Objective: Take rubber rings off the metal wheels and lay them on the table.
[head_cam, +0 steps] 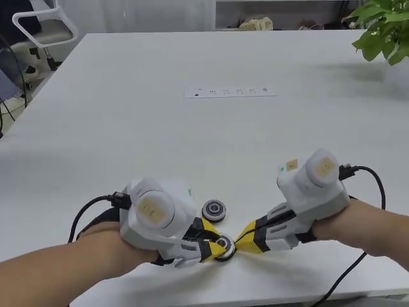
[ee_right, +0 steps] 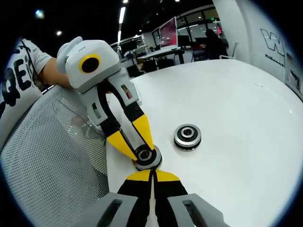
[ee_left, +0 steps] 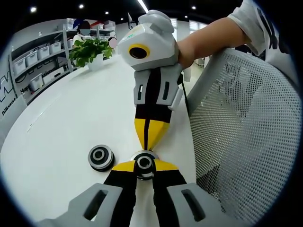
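1. At the near edge of the white table point(head_cam: 192, 141), two hand-held grippers meet tip to tip over one small metal wheel point(head_cam: 224, 244), which sits on the tabletop between them.
2. The left gripper point(head_cam: 214, 248) comes in low from the person's left, its body lying almost flat. Its yellow-tipped jaws are parted only as far as the wheel's width and clamp it from both sides. The left gripper view shows this grip most clearly, with the wheel point(ee_left: 144, 163) seated between the two tips.
3. The right gripper point(head_cam: 241, 242) slants down from the person's right, with its rear end raised higher than its tips. In the right gripper view its jaws are pressed almost together, with only a thin line between them. Their points rest against the rim of the wheel point(ee_right: 147, 157). Whether they pinch anything there cannot be told.
4. The left forearm point(head_cam: 57, 275) lies along the table edge and reaches inward. The right hand point(head_cam: 358, 224) wraps the back of its gripper with the wrist angled toward the centre.
5. A second wheel point(head_cam: 214, 210) lies flat on the table just beyond the meeting point, close to the left gripper's jaws and clear of both grippers. It also appears in the left gripper view point(ee_left: 101, 157) and the right gripper view point(ee_right: 187, 136).
6. A white socket strip point(head_cam: 230, 93) lies farther up the table, and a leafy plant point(head_cam: 383, 29) stands at the far right corner. A mesh chair back point(ee_left: 241, 123) stands close behind the table edge.
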`<state>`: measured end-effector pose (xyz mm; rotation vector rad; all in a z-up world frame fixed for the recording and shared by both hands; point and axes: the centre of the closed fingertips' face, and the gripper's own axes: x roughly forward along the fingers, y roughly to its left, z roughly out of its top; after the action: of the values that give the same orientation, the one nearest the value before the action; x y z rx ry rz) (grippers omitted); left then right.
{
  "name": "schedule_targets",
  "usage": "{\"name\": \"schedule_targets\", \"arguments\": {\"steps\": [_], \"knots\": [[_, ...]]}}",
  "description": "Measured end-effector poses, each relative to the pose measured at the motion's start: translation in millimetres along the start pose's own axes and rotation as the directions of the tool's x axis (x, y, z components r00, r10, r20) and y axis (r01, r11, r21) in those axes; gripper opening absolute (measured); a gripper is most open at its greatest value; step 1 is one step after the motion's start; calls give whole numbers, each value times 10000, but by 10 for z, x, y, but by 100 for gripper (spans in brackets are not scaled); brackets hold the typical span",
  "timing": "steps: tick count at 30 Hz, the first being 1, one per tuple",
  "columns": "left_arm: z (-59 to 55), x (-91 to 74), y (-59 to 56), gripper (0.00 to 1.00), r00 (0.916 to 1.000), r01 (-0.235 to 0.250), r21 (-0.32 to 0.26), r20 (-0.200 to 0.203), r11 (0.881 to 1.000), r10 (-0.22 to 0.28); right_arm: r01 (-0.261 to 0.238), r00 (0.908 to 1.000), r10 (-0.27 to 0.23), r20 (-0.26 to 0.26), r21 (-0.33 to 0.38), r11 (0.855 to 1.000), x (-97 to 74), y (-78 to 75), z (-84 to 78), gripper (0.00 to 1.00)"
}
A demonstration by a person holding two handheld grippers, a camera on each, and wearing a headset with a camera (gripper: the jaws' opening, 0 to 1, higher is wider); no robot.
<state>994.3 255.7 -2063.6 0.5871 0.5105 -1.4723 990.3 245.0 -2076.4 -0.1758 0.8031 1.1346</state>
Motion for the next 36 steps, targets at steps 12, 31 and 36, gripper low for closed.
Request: {"name": "schedule_targets", "arguments": {"steps": [12, 31, 36], "knots": [[1, -2, 1, 8, 10000, -14, 14, -42, 10000, 14, -1, 10000, 0, 54, 119, 9999, -21, 4, 29, 0], [-2, -4, 1, 8, 10000, -47, 17, -70, 10000, 47, 3, 10000, -5, 79, 268, 9996, -49, -5, 50, 0], [0, -3, 0, 8, 10000, -60, 0, -70, 10000, 60, -13, 9997, 0, 227, 555, 9985, -49, -14, 43, 0]]}}
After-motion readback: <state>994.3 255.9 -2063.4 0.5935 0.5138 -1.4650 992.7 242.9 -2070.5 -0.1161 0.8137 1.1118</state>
